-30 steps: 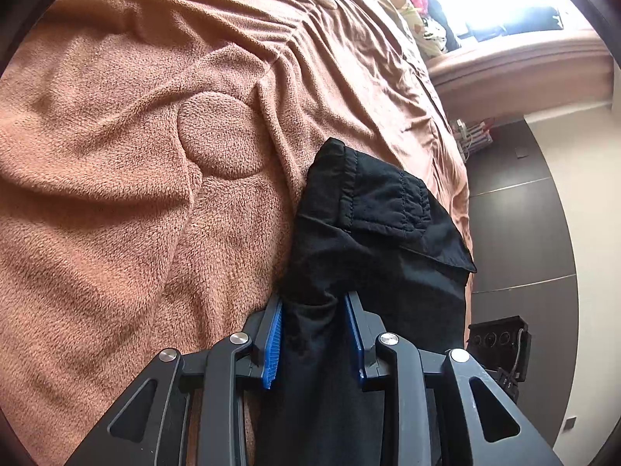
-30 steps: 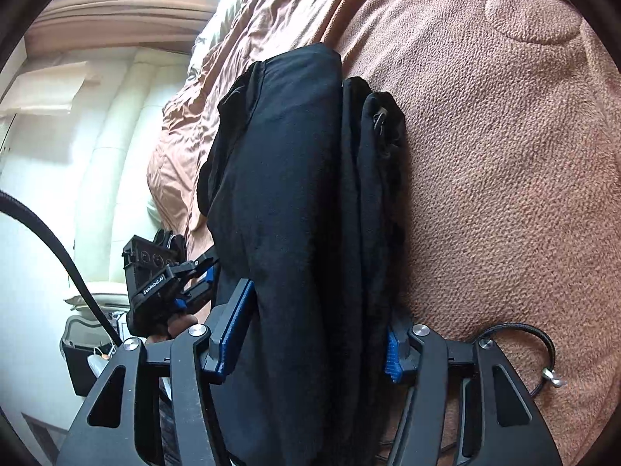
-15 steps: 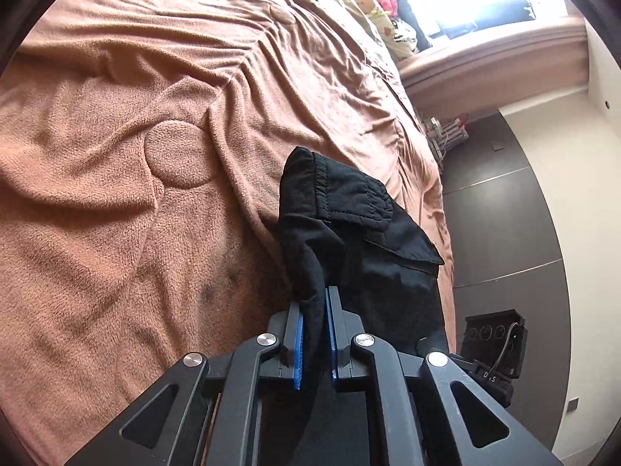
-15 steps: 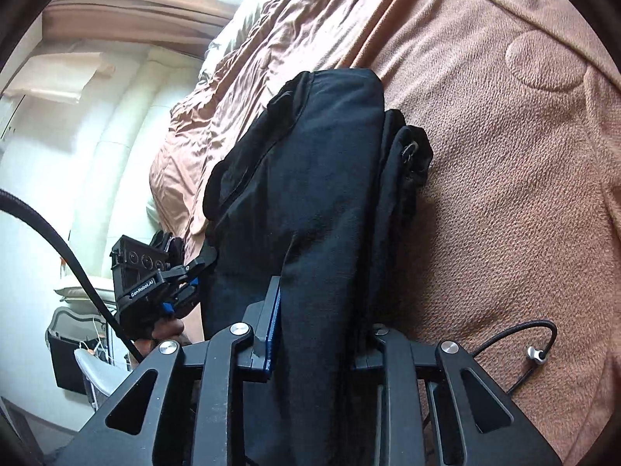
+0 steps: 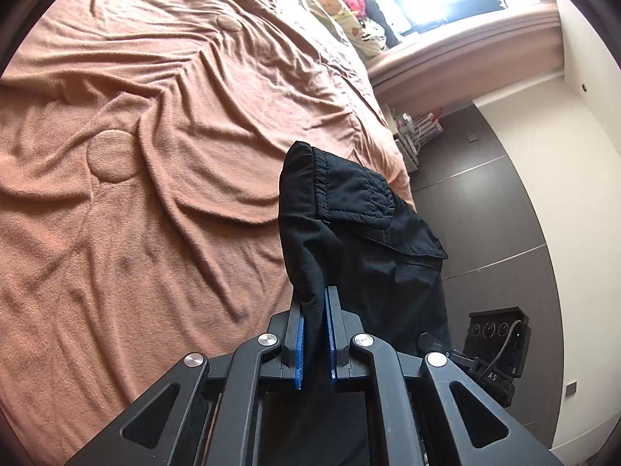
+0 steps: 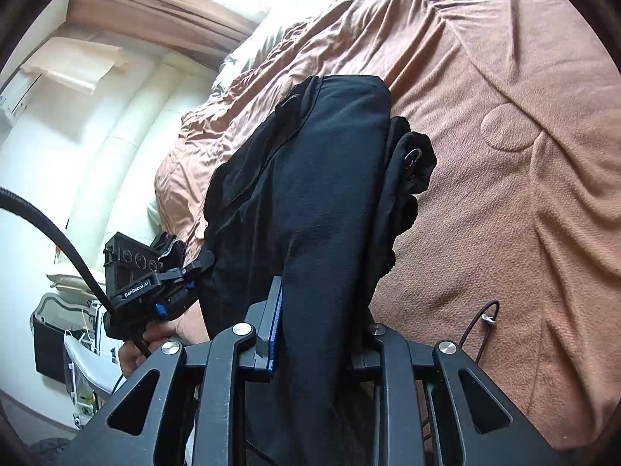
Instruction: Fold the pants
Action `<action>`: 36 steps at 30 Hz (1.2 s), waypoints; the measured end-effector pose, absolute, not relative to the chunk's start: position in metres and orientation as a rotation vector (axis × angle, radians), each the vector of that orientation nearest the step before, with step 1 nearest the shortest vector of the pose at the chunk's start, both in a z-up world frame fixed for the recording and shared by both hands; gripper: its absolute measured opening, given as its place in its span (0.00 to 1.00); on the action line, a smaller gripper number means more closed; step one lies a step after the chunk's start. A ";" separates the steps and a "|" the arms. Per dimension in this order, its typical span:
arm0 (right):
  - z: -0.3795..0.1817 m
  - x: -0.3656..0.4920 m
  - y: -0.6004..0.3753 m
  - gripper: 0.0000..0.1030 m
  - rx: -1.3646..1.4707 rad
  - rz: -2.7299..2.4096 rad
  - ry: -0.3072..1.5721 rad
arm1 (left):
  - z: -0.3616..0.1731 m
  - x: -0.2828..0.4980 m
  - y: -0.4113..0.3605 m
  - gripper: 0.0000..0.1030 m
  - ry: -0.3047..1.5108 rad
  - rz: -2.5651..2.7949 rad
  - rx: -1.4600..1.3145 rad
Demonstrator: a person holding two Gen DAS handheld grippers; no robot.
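Observation:
The black pants point(image 5: 361, 225) hang lifted above the brown blanket point(image 5: 155, 194), folded lengthwise into a thick band. My left gripper point(image 5: 313, 299) is shut on a thin edge of the cloth, its blue pads point(image 5: 299, 341) pressed close on it. In the right wrist view the pants point(image 6: 326, 155) run up from my right gripper point(image 6: 322, 303), which is shut on a thicker bundle; its right pad is hidden by cloth. The left gripper point(image 6: 170, 268) shows at the pants' other side, held by a hand point(image 6: 136, 349). A drawstring point(image 6: 481, 318) trails on the blanket.
The wrinkled blanket point(image 6: 504, 233) covers a wide bed. Pillows and plush toys point(image 5: 341, 4) lie at its far end under a bright window. Dark floor point(image 5: 485, 202) runs along the bed's right edge. The right gripper's housing point(image 5: 496, 338) sits low beside the pants.
Both grippers closed on the pants and rose, lifting the cloth off the blanket. The bed now looks farther below in both views.

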State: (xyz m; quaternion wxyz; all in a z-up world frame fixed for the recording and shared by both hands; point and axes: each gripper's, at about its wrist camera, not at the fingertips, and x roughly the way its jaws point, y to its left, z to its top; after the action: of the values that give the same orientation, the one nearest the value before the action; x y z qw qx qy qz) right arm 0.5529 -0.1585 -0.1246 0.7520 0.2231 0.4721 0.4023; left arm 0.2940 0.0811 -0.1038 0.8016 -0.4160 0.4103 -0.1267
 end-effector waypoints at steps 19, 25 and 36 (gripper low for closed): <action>-0.058 0.510 -0.296 0.20 0.442 0.757 0.891 | -0.041 0.353 -0.071 0.09 0.847 -0.470 -0.825; -0.038 0.492 -0.346 0.20 0.420 0.724 0.858 | -0.026 0.376 -0.120 0.09 0.843 -0.525 -0.802; 0.001 0.476 -0.425 0.20 0.383 0.665 0.815 | -0.022 0.421 -0.204 0.09 0.850 -0.606 -0.785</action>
State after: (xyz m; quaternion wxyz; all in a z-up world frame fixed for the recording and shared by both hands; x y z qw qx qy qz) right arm 0.4761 -0.4247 0.0008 0.8474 0.1818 0.3866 0.3153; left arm 0.4211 -0.2045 -0.0216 0.7942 -0.3653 0.3953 -0.2820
